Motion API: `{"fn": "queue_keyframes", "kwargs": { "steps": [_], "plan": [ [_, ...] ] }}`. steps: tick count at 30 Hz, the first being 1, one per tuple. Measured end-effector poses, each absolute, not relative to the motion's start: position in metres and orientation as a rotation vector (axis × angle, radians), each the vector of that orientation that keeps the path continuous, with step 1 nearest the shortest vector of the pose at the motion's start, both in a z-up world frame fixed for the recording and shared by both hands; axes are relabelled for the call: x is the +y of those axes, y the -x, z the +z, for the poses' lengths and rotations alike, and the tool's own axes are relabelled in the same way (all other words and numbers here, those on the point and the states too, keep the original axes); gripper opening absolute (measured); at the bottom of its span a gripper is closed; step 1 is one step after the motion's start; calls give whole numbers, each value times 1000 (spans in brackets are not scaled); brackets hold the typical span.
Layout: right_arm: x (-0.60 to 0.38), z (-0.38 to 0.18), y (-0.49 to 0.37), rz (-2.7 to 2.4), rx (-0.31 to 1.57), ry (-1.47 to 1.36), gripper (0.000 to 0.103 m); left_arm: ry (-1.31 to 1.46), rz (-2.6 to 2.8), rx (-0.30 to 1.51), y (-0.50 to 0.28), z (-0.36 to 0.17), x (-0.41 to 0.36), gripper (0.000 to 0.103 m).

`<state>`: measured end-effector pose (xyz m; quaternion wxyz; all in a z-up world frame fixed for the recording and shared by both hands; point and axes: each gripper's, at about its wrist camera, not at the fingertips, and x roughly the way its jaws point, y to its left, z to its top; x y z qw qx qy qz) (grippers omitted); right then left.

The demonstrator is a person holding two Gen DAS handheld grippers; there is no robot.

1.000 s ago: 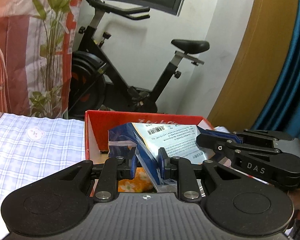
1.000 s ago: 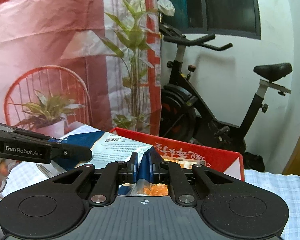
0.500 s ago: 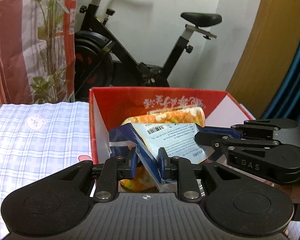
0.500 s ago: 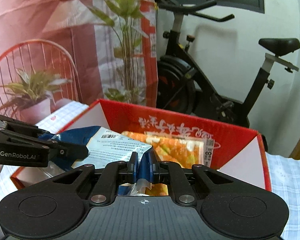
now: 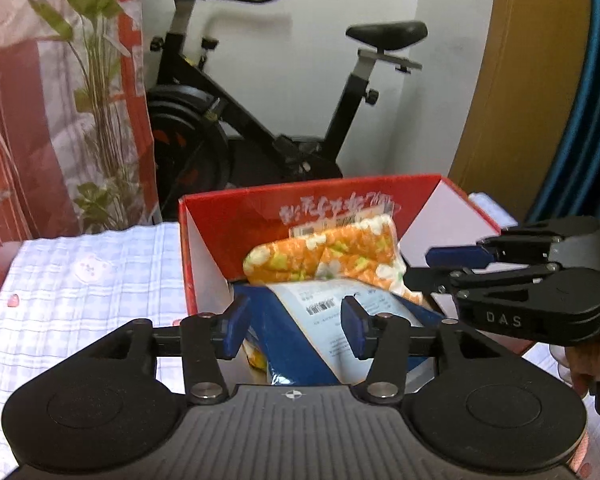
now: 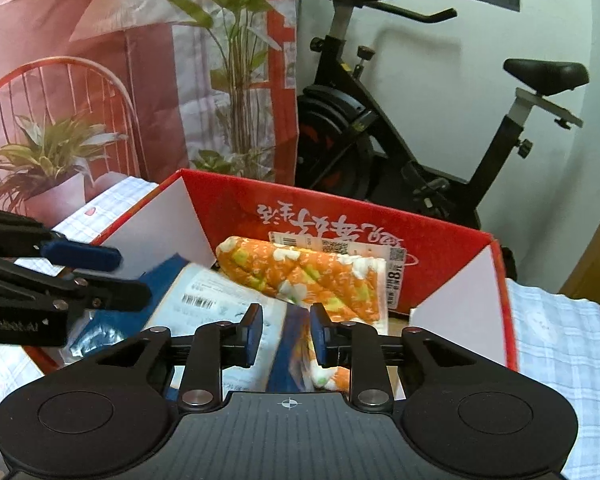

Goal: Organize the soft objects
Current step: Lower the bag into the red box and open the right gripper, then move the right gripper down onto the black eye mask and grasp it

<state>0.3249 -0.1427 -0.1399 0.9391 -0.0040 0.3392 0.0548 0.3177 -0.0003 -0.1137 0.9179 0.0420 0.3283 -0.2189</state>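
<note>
A soft blue-and-white package (image 5: 320, 316) (image 6: 216, 300) lies in the red box (image 5: 300, 192) (image 6: 340, 208), leaning against an orange floral package (image 5: 332, 252) (image 6: 300, 272). My left gripper (image 5: 294, 328) (image 6: 100, 274) hangs over the box's near left side. Its jaws are opening, with the blue package between them and the pads clear of it. My right gripper (image 6: 286, 332) (image 5: 436, 267) is at the package's other end. Its jaws are opening too, and the package's blue edge sits in the narrow gap without being pressed.
The box stands on a blue checked cloth (image 5: 84, 280) (image 6: 560, 332). Behind it are an exercise bike (image 5: 260, 120) (image 6: 400, 140), a printed plant curtain (image 5: 60, 100) and a wooden door (image 5: 520, 80). A person's hand (image 5: 576, 364) holds the right gripper.
Both grippers were shut on the blue package and carried it down into the red box. Their jaws have now parted and the package rests inside.
</note>
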Motion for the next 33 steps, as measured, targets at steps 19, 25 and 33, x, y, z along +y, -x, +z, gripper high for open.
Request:
{"fn": "queue_keyframes", "kwargs": {
  "steps": [19,25,33],
  "plan": [
    [-154,-110,-218,78,576,-40,31,-34,-416,636,-237,-94,19,66],
    [-150,-115,-185,88,552,-49,31,-18,-406,655,-213,-105,30,66],
    [-147,-128,-156,97,547,-81,31,-1,-403,678,-190,-122,40,66]
  ]
}}
